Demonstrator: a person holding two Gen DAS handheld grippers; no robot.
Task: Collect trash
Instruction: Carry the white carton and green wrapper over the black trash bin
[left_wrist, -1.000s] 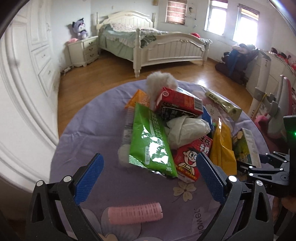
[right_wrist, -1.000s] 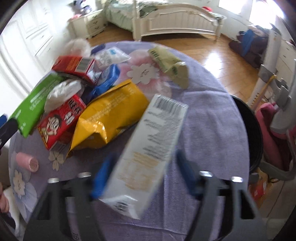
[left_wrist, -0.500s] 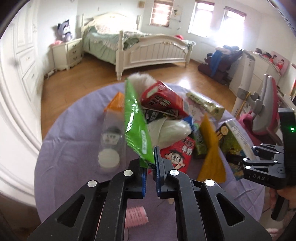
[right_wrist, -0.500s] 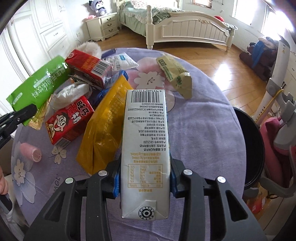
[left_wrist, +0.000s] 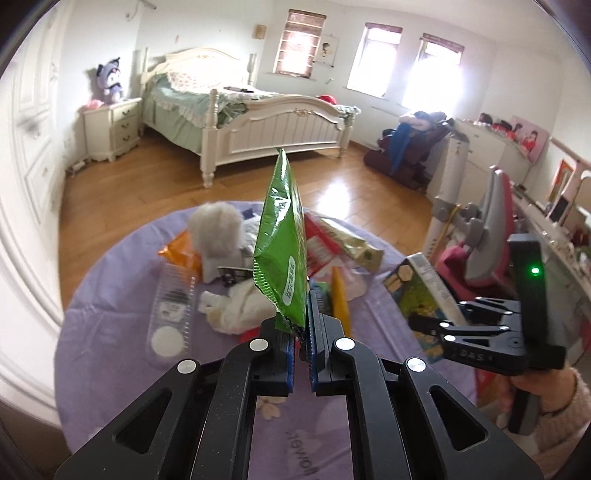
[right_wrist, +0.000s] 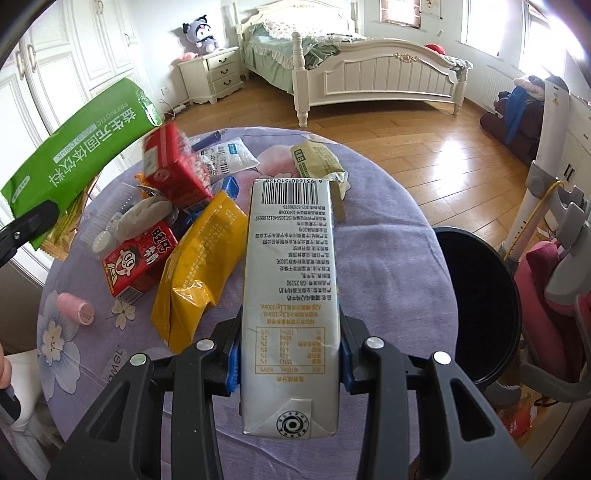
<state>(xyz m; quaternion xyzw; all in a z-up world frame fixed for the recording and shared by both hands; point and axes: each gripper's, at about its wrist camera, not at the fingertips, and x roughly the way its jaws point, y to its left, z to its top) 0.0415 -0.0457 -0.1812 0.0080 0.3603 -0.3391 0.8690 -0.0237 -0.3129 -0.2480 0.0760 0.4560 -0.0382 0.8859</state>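
Observation:
My left gripper (left_wrist: 302, 325) is shut on the bottom edge of a green snack packet (left_wrist: 283, 258), which stands up above the table; the same green packet (right_wrist: 77, 162) shows at the left in the right wrist view. A white drink carton (right_wrist: 291, 288) is clamped between the blue pads of my right gripper (right_wrist: 290, 362), shut on it and held over the table; from the left wrist view, that carton (left_wrist: 421, 291) is at the right. Loose trash lies on the purple-clothed round table (right_wrist: 376, 258): a yellow bag (right_wrist: 199, 266), red cartons (right_wrist: 140, 262), a crumpled tissue (left_wrist: 236, 306).
A black bin (right_wrist: 480, 306) stands by the table's right edge. A pink hair roller (right_wrist: 75, 308) lies near the table's left front. A grey fluffy ball (left_wrist: 216, 232) and a clear plastic tray (left_wrist: 171, 314) lie on the far and left side. A bed stands behind.
My left gripper closed on the green packet and lifted it off the pile until it stands upright. The right gripper raised the white carton a little and steadied it.

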